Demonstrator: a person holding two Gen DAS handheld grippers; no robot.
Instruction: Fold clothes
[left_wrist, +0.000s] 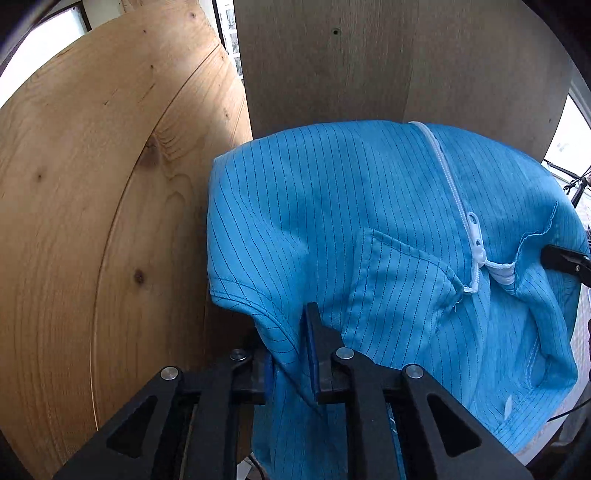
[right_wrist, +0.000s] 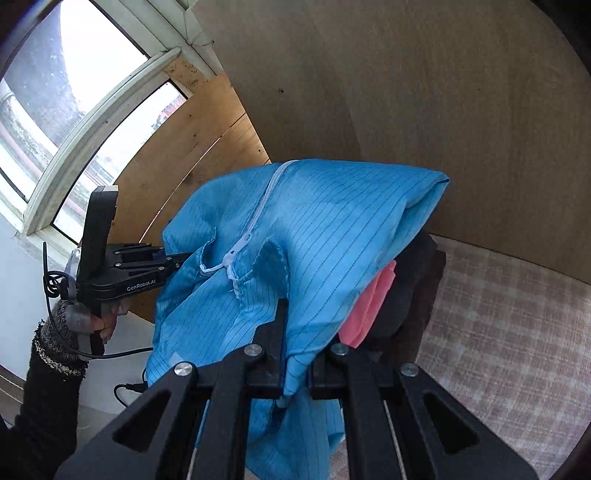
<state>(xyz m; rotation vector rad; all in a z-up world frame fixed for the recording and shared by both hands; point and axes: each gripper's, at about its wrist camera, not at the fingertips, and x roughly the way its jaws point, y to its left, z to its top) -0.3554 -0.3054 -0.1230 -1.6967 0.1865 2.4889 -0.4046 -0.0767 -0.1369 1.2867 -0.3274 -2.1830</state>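
— Window glass sits far out to the left of the left tool. Next comes a knotty pine board, then a dull brown panel straight ahead of both tools. What is the left one doing?

— Pointing steeply down, jaws a little spread. The blue jacket runs between the pads, but I can't see them pressing on it. To me that looks like a shoulder edge being let go. A hand in a dark knitted sleeve carries that tool.

— And the jacket itself?

— Ahead of both tools, draped front-up. Its white zipper runs away from them, with the collar end nearest. It lies over a pile rather than flat.

— Why hold it at two points?

— My guess is that a pinch near each shoulder keeps the front spread while it is laid down, so it lands without bunching.

— The right tool?

— Pressed together on a fold of the jacket, with cloth hanging below its jaws.

— And to the right of that?

— A pink garment and a dark garment peek out from under the jacket, just ahead and right of the right tool. Beyond them stretches the checked surface that carries the pile.
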